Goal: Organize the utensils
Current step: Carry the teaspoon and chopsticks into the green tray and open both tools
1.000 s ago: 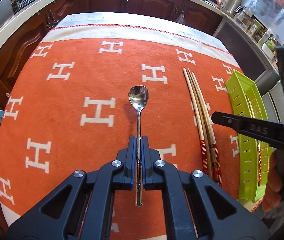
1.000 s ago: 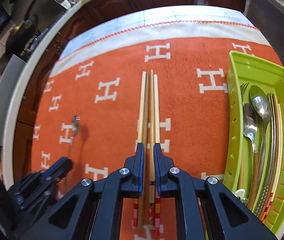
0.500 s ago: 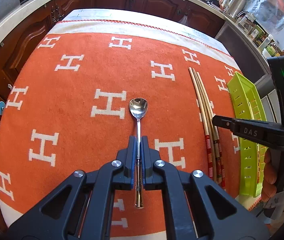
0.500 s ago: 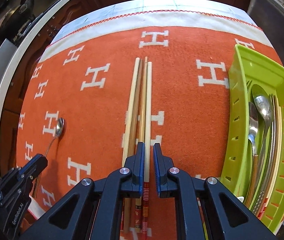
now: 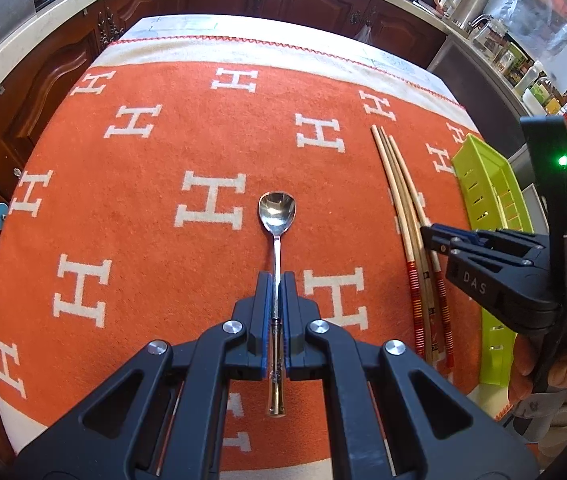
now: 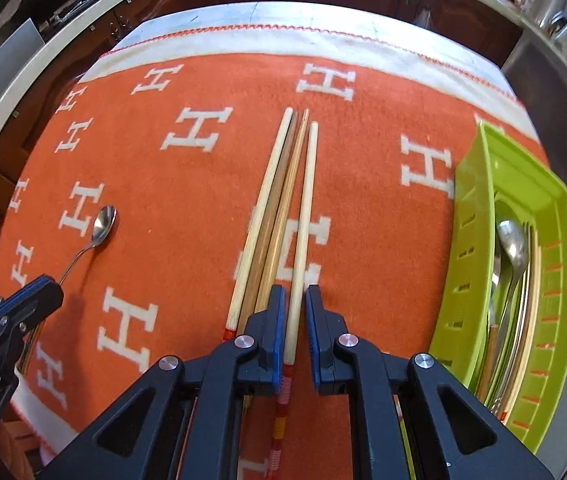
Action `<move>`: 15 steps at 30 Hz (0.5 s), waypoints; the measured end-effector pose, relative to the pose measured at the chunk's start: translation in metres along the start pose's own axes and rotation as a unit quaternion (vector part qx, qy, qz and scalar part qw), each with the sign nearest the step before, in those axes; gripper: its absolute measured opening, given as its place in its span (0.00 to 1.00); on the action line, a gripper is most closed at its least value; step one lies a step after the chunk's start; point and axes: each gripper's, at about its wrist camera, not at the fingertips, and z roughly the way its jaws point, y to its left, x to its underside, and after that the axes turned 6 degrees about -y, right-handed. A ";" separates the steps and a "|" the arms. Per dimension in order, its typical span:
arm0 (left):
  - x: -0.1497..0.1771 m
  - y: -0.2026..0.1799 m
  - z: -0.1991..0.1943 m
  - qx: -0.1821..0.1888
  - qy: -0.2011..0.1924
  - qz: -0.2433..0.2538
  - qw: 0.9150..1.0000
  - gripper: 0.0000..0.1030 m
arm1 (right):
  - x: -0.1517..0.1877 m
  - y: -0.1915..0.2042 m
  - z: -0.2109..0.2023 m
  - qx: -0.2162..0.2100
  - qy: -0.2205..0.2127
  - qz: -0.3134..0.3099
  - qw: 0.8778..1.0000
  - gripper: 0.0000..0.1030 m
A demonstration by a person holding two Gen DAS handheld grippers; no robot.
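Left of the green tray (image 6: 479, 216), your left gripper (image 5: 277, 296) clamps the spoon (image 5: 276, 212) while your right gripper (image 6: 294, 300), jaws parted, straddles one chopstick (image 6: 303, 216): close, lift, and carry both trayward.

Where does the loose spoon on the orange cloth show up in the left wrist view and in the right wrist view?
Left wrist: spoon at picture centre, handle between the left gripper fingers.
Right wrist: spoon at far left, bowl pointing up-right, handle running to the left gripper.
Shared landmark: chopsticks, right of the spoon in both.
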 end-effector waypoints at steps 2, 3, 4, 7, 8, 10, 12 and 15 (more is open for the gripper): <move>0.002 0.000 0.002 -0.002 0.004 0.000 1.000 0.02 | 0.001 0.001 -0.003 0.002 -0.006 0.004 1.000 0.09; 0.003 0.000 0.003 -0.003 0.005 0.001 1.000 0.02 | 0.002 0.000 -0.005 0.001 -0.010 0.010 1.000 0.09; 0.003 0.000 0.005 -0.005 0.007 0.001 1.000 0.02 | 0.004 -0.001 -0.006 -0.001 -0.012 0.017 1.000 0.07; 0.005 0.001 0.007 -0.008 0.010 0.001 1.000 0.02 | 0.006 -0.011 -0.004 -0.015 -0.007 0.049 0.999 0.05; 0.005 0.000 0.007 -0.009 0.011 0.001 1.000 0.02 | 0.006 -0.013 0.000 -0.020 -0.006 0.056 0.998 0.05; 0.006 0.000 0.007 -0.010 0.012 0.002 1.000 0.02 | 0.009 -0.019 -0.005 -0.034 -0.004 0.073 0.997 0.05; 0.006 -0.001 0.007 -0.010 0.012 0.003 1.000 0.02 | 0.012 -0.023 -0.009 -0.042 -0.009 0.083 0.996 0.05; 0.007 -0.002 0.007 -0.009 0.014 0.005 1.000 0.02 | 0.015 -0.031 -0.022 -0.059 -0.018 0.099 0.993 0.05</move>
